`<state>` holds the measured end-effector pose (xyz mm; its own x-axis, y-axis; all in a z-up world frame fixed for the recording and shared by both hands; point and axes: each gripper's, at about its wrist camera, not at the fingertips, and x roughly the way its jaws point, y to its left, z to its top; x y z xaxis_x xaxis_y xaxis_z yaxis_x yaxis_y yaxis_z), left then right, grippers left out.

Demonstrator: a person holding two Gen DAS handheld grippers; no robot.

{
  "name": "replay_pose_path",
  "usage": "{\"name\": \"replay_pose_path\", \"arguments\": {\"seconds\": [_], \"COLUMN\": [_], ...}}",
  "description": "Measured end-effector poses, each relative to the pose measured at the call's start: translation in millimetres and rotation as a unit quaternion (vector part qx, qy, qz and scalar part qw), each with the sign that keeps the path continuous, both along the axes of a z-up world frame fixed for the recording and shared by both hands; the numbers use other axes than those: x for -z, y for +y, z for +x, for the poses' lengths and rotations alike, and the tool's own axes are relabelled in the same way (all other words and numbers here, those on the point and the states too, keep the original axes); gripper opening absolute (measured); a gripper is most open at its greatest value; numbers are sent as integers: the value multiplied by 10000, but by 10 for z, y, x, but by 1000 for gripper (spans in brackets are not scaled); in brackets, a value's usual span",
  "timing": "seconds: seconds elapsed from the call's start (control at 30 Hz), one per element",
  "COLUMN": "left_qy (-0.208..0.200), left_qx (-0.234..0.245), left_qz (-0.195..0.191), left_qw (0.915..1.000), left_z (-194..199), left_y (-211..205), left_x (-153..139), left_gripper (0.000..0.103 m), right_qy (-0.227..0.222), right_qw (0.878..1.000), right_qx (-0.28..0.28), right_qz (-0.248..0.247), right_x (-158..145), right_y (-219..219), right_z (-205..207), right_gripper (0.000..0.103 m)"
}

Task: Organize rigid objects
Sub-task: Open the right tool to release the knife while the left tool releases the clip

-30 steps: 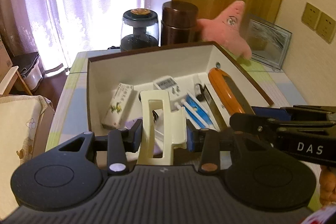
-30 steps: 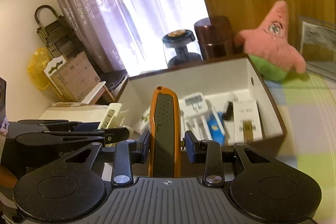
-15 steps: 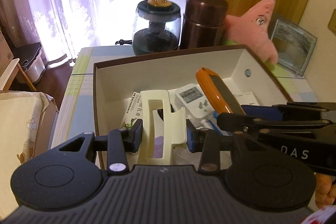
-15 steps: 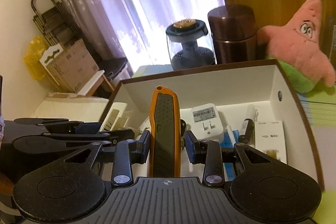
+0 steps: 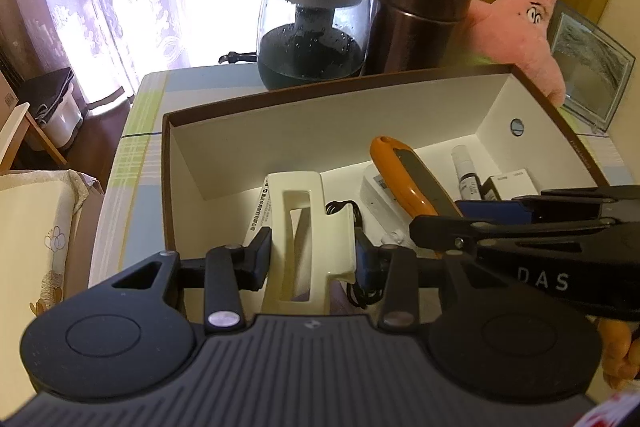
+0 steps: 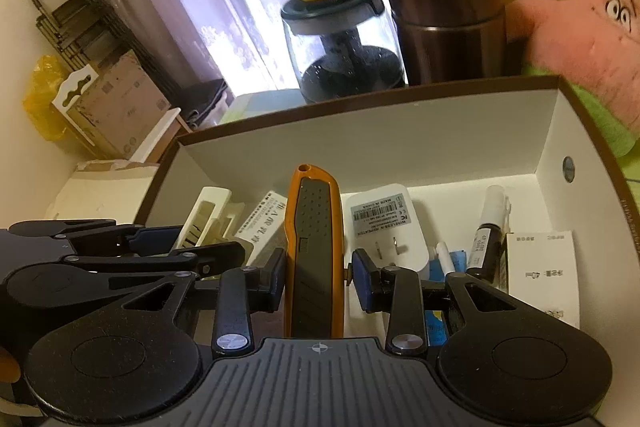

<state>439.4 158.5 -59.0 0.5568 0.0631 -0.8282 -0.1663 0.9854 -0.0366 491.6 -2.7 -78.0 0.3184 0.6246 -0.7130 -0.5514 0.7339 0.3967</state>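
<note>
Right now you are at the placing step: each gripper carries one item over the open box [image 5: 500, 99], and neither is set down yet.

Nearest you, the left gripper [image 5: 310, 249] is clenched on a cream plastic clip [image 5: 302, 227], held upright between the pads just inside the box's near edge, toward its left wall. Your right gripper [image 6: 316, 269] is clamped on an orange utility knife [image 6: 314, 227], its tip pointing toward the far wall, over the middle of the box. Both tools tilt downward into the box and sit side by side, close enough that each shows in the other's view.

Below and beyond them the floor is already crowded: a white carton [image 6: 264, 223] by the clip, a white plug adapter [image 6: 384, 223] just right of the knife, then a small bottle [image 6: 490, 227] and a labelled box [image 6: 544, 275] along the right wall. The far strip of the floor looks bare.

I judge the next move needs each item lowered into a free gap before you let go, one hand at a time so the tools don't collide.
</note>
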Motion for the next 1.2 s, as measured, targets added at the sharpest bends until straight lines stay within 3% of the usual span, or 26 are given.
{"name": "replay_pose_path", "arguments": {"seconds": [0.33,0.43,0.77,0.9,1.2], "left_qy": [128,132,143,70,-47], "left_qx": [45,66,214,272,231], "left_qz": [-54,-95,-215,-141,-184], "left_qw": [9999,9998,9994,9995,9996], "left_z": [97,110,141,127,-8], "left_y": [26,30,-23,-53,-47], "left_x": [125,134,173,153,54], "left_gripper": [36,36,35,49,49], "right_qy": [279,354,98,75,-166], "right_qw": [9995,9988,9997,9997,9994], "right_qx": [167,235,199,212,225], "right_qz": [21,232,32,-31,-183], "right_x": [200,192,101,83,-37], "right_y": [27,-17,-96,-136,-301], "right_z": [144,172,125,112,-16], "right_gripper": [33,33,33,33,56]}}
